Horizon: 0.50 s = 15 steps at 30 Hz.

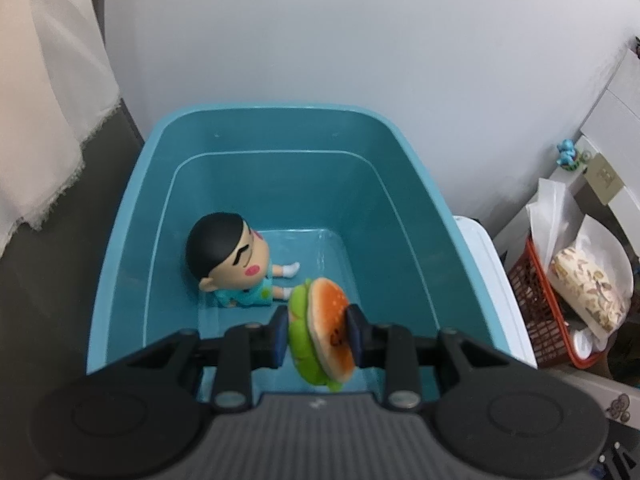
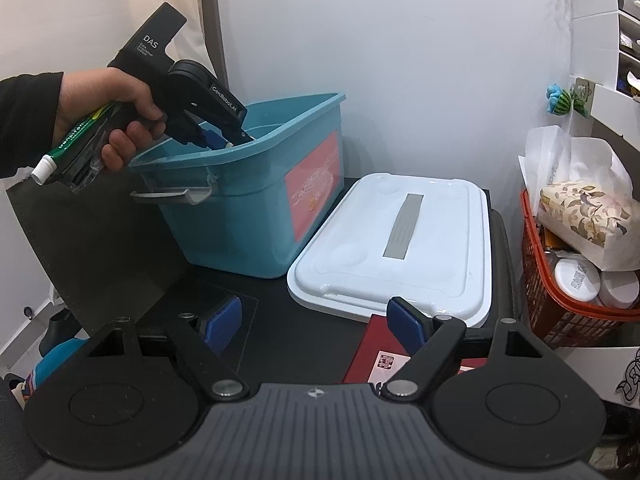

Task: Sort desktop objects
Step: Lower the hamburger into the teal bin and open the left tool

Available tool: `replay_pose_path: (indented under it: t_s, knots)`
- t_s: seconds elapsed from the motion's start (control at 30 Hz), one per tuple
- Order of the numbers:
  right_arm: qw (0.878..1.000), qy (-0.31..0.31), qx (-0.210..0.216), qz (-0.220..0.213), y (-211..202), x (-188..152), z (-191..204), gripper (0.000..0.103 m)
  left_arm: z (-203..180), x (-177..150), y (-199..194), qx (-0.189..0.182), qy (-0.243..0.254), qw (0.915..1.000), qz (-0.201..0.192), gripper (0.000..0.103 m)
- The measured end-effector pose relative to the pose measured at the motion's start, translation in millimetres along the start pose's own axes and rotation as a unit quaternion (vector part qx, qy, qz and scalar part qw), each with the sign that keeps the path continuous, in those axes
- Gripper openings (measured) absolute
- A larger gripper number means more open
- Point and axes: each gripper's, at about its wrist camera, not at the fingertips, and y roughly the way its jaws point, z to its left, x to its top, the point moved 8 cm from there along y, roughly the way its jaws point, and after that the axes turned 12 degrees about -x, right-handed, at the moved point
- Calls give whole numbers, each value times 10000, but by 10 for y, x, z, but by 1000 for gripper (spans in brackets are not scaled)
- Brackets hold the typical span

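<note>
Teal plastic forms the storage bin (image 1: 128,240) that fills the left wrist view, and the left gripper (image 1: 318,338) hangs over its open top with both blue pads clamped on a toy hamburger (image 1: 326,330), which is held on edge so its green lettuce layer faces left and its orange bun faces right. Down on the bin floor a cartoon boy figurine (image 1: 236,266) with black hair and a light blue outfit sits leaning toward the near left corner, just behind the burger in this view and apart from the pads. From the right wrist view the same bin stands on a dark tabletop (image 2: 280,320) with a pink label on its side and a grey handle at its end; a person's hand (image 2: 104,120) in a dark sleeve grips the left gripper's handle together with a green and white tube (image 2: 68,148), its tip dipped into the bin. A white lid (image 2: 400,240) lies flat just beside the bin. The right gripper (image 2: 314,326) hovers low over the table with its fingers wide apart and nothing between them, a red booklet (image 2: 376,352) beneath its right finger. A red basket (image 2: 560,320) of packets stands at the far right.
</note>
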Motion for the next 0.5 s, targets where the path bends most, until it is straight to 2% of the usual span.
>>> replay_pose_path:
  t_s: [0.33, 0.5]
  knots:
    - [10000, 53, 28, -41, -35, 10, -45, 84, -40, 66, -7, 105, 2, 9999, -45, 40]
    - [9999, 92, 61, -97, -61, 32, -60, 84, -33, 65, -14, 225, 17, 9997, -13, 40]
